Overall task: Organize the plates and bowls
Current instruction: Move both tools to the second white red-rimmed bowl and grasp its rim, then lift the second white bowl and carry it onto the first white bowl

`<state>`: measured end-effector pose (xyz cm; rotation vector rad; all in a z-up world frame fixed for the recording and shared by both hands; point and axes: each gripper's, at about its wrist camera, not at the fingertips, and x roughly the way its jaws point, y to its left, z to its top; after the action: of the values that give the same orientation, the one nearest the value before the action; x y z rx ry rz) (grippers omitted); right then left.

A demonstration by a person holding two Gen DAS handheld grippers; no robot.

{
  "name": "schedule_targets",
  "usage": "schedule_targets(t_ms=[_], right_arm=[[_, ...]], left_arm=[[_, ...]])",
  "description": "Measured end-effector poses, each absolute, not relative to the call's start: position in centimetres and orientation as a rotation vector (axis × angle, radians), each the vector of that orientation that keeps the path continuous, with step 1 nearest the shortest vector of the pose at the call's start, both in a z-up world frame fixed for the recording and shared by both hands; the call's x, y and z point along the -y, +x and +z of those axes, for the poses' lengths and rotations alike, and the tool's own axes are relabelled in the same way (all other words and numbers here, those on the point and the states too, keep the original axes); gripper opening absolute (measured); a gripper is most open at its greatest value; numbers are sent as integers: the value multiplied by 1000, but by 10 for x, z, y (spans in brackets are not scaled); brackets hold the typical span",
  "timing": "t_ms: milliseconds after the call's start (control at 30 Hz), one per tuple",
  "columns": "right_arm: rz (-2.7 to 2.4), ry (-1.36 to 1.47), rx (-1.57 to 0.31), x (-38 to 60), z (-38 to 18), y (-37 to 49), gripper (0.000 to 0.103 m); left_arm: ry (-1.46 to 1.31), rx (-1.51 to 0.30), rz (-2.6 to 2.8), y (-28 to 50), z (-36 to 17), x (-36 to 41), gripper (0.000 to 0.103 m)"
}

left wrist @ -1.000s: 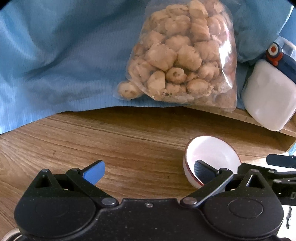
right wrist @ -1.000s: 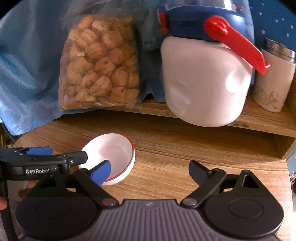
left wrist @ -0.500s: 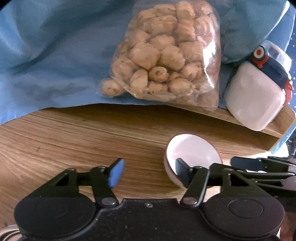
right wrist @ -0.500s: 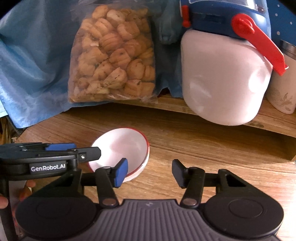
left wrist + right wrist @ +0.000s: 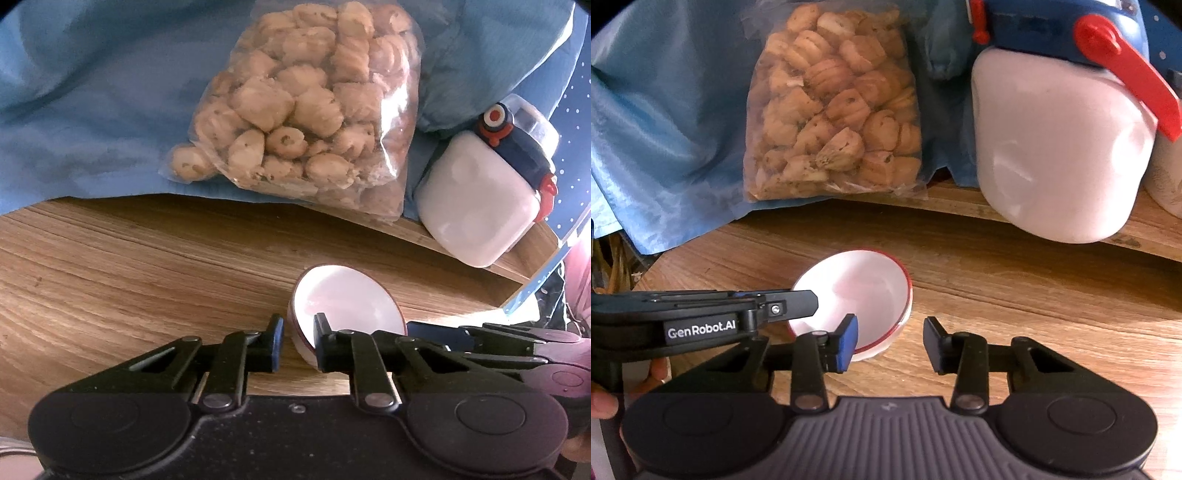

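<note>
Wooden tabletop (image 5: 147, 280) carries a small white bowl (image 5: 347, 302) with a red rim, tilted up on its side. Left gripper (image 5: 297, 341) has just been closing and now pinches the bowl's near rim between its pads. Right gripper (image 5: 888, 341), also closing, stands part-open with one finger inside the bowl, not pinching it. Bare wood spreads left of the bowl; behind it, a raised ledge holds a biscuit bag (image 5: 306, 110), blue cloth (image 5: 92, 103) and white jar (image 5: 476, 206).

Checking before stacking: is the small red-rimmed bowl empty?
Empty. The bowl shows only its bare white inside in both wrist views.
</note>
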<state>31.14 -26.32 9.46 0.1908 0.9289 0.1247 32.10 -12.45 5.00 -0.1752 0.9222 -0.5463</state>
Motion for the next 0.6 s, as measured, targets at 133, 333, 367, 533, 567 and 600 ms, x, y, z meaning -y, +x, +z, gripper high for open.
schedule_targets(t_ms=[133, 333, 367, 533, 567, 600], right_arm=[[147, 250, -953, 268, 89, 316, 32], [135, 274, -952, 274, 91, 312, 22], [134, 282, -951, 276, 91, 310, 21], [144, 339, -936, 287, 98, 299, 20], [147, 349, -929, 288, 99, 296, 20], [150, 354, -923, 289, 101, 294, 20]], left_arm=[[-199, -937, -558, 324, 47, 125, 16], [-203, -936, -549, 322, 47, 125, 11], [-204, -934, -546, 321, 48, 125, 10], [-223, -929, -552, 315, 53, 119, 10], [-224, -924, -552, 313, 55, 118, 9], [-223, -920, -552, 310, 57, 117, 9]])
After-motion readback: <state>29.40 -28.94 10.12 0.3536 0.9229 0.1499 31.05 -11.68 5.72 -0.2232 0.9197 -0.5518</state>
